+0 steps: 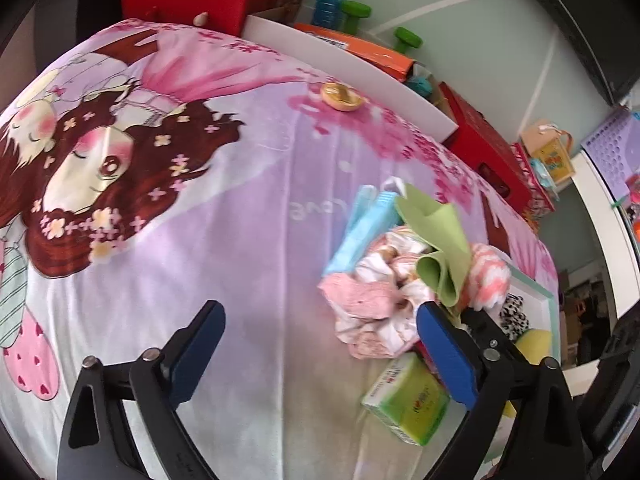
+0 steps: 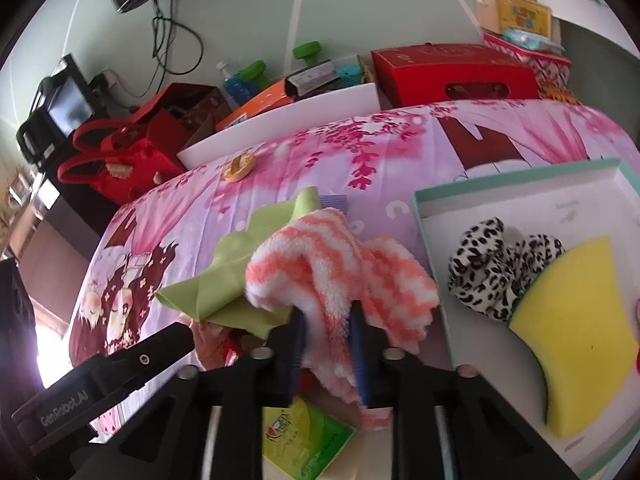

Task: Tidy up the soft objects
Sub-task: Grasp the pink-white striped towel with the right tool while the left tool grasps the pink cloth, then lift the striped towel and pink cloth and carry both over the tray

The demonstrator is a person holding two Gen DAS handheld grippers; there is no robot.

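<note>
My right gripper [image 2: 326,316] is shut on a fluffy pink-and-white striped cloth [image 2: 332,256] and holds it above the pile, just left of the teal-rimmed white box [image 2: 520,180]. The box holds a leopard-print scrunchie [image 2: 492,264] and a yellow sponge [image 2: 576,332]. My left gripper [image 1: 320,320] is open and empty over the bedsheet, its right finger [image 1: 444,348] beside the pile. The pile [image 1: 384,280] holds a green cloth [image 1: 440,248], a blue cloth [image 1: 360,232], pink cloths [image 1: 360,294] and a green tissue pack [image 1: 408,400]. The striped cloth also shows in the left wrist view [image 1: 490,276].
The cartoon-print pink bedsheet [image 1: 200,240] covers the surface. A small round orange object [image 1: 340,97] lies near its far edge. Behind are a white board [image 2: 288,120], red boxes [image 2: 452,74], red bags [image 2: 120,156], green dumbbells [image 2: 308,50] and a blue bottle [image 1: 330,4].
</note>
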